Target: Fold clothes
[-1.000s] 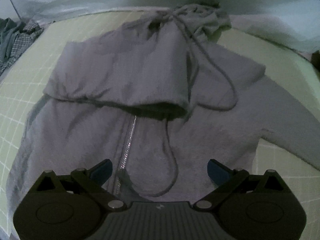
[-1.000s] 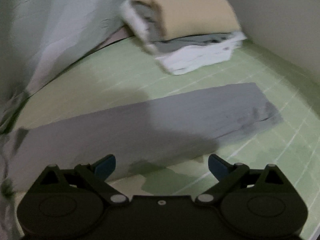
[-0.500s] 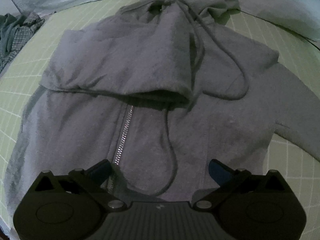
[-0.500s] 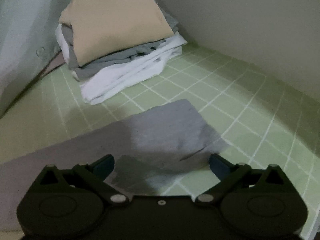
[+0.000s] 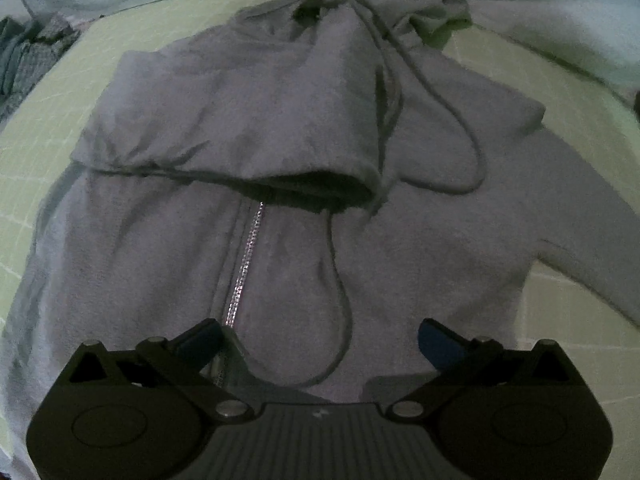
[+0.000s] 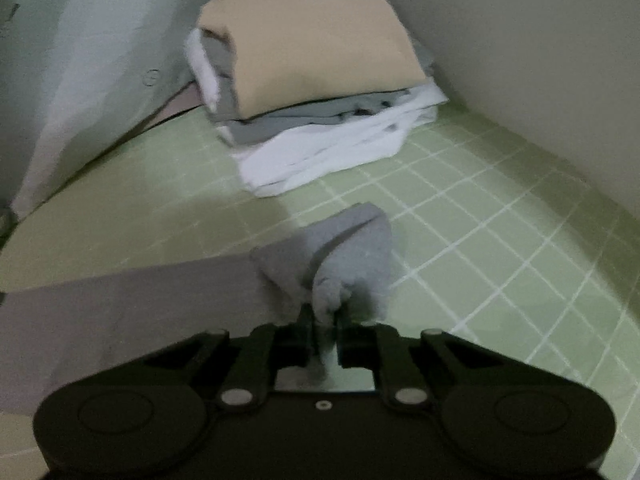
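Note:
A grey zip hoodie (image 5: 280, 128) lies flat on the green grid mat (image 5: 568, 312), its hood folded down over the chest, zipper (image 5: 244, 264) and drawstrings showing. My left gripper (image 5: 320, 340) is open and empty, hovering over the hoodie's lower front. One sleeve runs off to the right (image 5: 592, 216). In the right wrist view my right gripper (image 6: 323, 320) is shut on the sleeve's cuff (image 6: 340, 256), which bunches up between the fingers; the rest of the sleeve (image 6: 120, 300) lies flat to the left.
A stack of folded clothes (image 6: 312, 80), tan on top with grey and white beneath, sits at the back near a wall. A checked garment (image 5: 28, 60) lies crumpled at the far left. White cloth (image 5: 560, 20) borders the mat's far edge.
My right gripper moved along the sleeve to its end and closed on the cuff, lifting and bunching it. My left gripper drifted slightly closer over the hoodie and stayed open.

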{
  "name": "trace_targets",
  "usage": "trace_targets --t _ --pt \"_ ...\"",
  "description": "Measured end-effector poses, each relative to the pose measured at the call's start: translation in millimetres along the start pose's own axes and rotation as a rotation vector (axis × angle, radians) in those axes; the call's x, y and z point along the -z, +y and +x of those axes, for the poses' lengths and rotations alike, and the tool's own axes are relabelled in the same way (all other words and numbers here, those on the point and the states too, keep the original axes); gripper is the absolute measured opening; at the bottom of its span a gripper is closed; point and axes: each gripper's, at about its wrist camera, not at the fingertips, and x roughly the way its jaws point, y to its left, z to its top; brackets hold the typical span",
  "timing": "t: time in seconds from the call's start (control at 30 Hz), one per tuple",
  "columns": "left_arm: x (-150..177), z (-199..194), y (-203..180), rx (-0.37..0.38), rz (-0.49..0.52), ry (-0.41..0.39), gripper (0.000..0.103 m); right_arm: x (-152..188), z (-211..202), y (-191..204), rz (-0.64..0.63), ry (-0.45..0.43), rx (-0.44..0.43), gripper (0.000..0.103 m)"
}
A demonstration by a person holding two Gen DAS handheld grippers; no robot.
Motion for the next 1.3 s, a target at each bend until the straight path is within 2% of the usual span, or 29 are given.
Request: trace_targets --t 0.07,0.3,0.53,0.67,1.1,1.3 --pt "2 -14 9 0.013 -0.019 -0.041 0.103 4 -12 8 0.016 -0.012 -0.038 0.011" --pt "-6 -61 51 0.008 -0.094 -0.178 0.103 13 -50 63 -0.101 -0.023 -0.147 0.01" --pt "-6 -101 104 -0.007 -0.202 -0.309 0.103 9 -68 136 -0.225 -0.004 -0.193 0.01" --pt "0 -100 137 -0.023 -0.236 -0.313 0.103 11 -71 183 -0.329 -0.001 -0.196 0.01" --pt "18 -93 233 -0.076 -0.31 -0.318 0.103 42 -87 308 -0.436 0.016 -0.123 0.01" --pt "27 -86 271 -0.074 -0.375 -0.31 0.103 53 -97 376 -0.52 -0.019 -0.153 0.01"
